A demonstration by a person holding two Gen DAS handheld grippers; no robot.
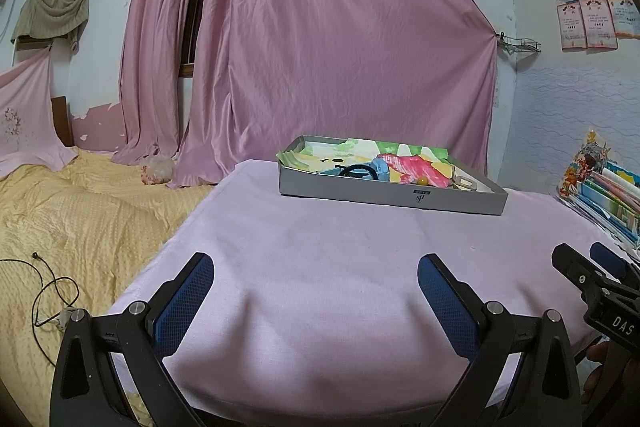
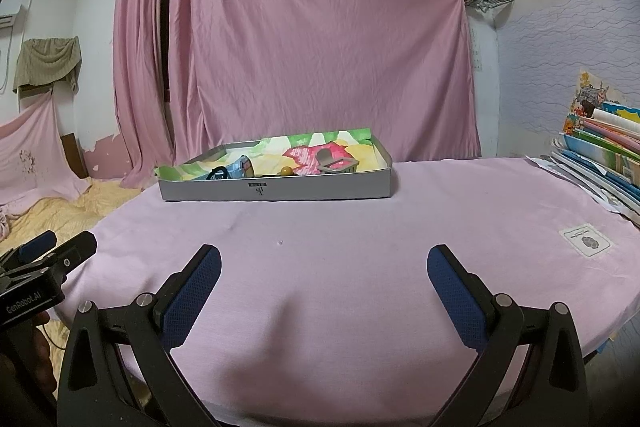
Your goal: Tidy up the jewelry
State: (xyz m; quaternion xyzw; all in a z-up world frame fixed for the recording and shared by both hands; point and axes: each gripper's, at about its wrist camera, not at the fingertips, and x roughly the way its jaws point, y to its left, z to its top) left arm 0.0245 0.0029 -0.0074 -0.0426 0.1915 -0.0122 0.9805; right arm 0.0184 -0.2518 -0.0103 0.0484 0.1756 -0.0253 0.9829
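Blue-padded left gripper (image 1: pixel 316 277) and right gripper (image 2: pixel 324 267), both spread wide, empty, low over pink cloth (image 2: pixel 360 227). Beyond, well apart: grey tray (image 2: pixel 276 189), lined with coloured paper, holding black ring (image 2: pixel 218 171), blue piece (image 2: pixel 242 166), orange bead (image 2: pixel 285 171), grey clip (image 2: pixel 334 163). Right of that, stacked books (image 2: pixel 600 155).

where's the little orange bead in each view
Left wrist view: orange bead right of centre, inside the grey tray near its front wall.
Right wrist view: the bead sits centre-left, between the blue item and the grey basket.
Shared landmark: the black logo on the tray's front wall.
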